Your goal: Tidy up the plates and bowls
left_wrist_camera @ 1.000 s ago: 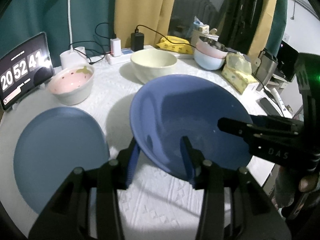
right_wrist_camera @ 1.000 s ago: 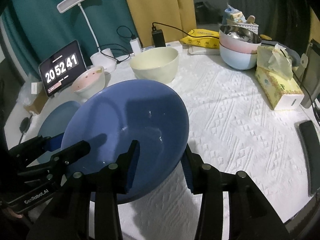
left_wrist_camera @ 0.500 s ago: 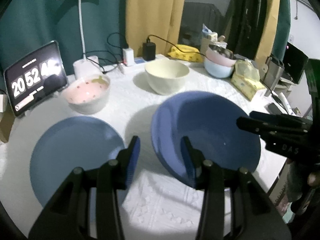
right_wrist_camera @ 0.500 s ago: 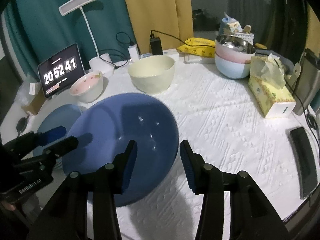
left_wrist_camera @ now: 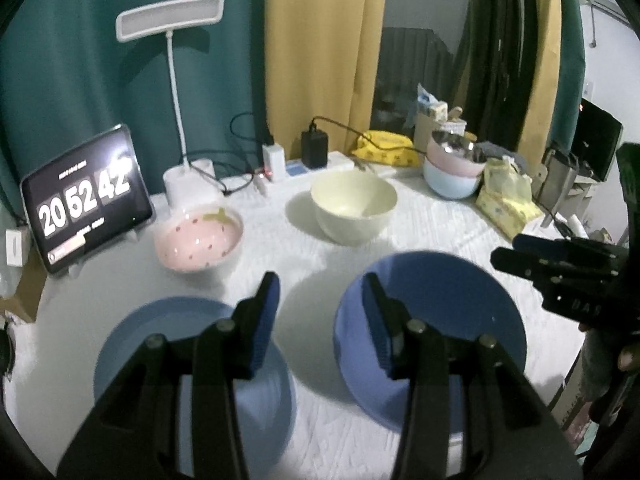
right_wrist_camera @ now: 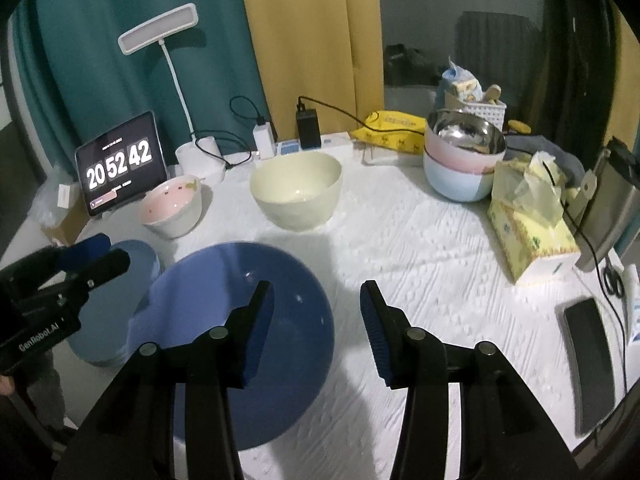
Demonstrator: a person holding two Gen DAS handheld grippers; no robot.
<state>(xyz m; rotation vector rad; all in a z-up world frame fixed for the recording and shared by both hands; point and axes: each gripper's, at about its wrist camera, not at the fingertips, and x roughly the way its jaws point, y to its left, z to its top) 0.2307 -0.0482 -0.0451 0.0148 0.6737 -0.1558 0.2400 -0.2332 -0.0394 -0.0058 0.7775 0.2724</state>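
On the white-clothed counter (right_wrist_camera: 420,240), your dark blue plate (right_wrist_camera: 224,320) lies beside the lighter blue plate (left_wrist_camera: 188,360); both hand-held grippers, left (left_wrist_camera: 320,320) and right (right_wrist_camera: 316,328), hang apart and empty. Drop carelessly and a fingertip could tip its rim.

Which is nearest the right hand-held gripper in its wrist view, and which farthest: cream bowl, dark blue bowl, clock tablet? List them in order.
Measured from the right hand-held gripper:
1. Dark blue bowl, just beneath, under its left finger.
2. Cream bowl, mid-table, straight ahead.
3. Clock tablet, far back on the left edge.
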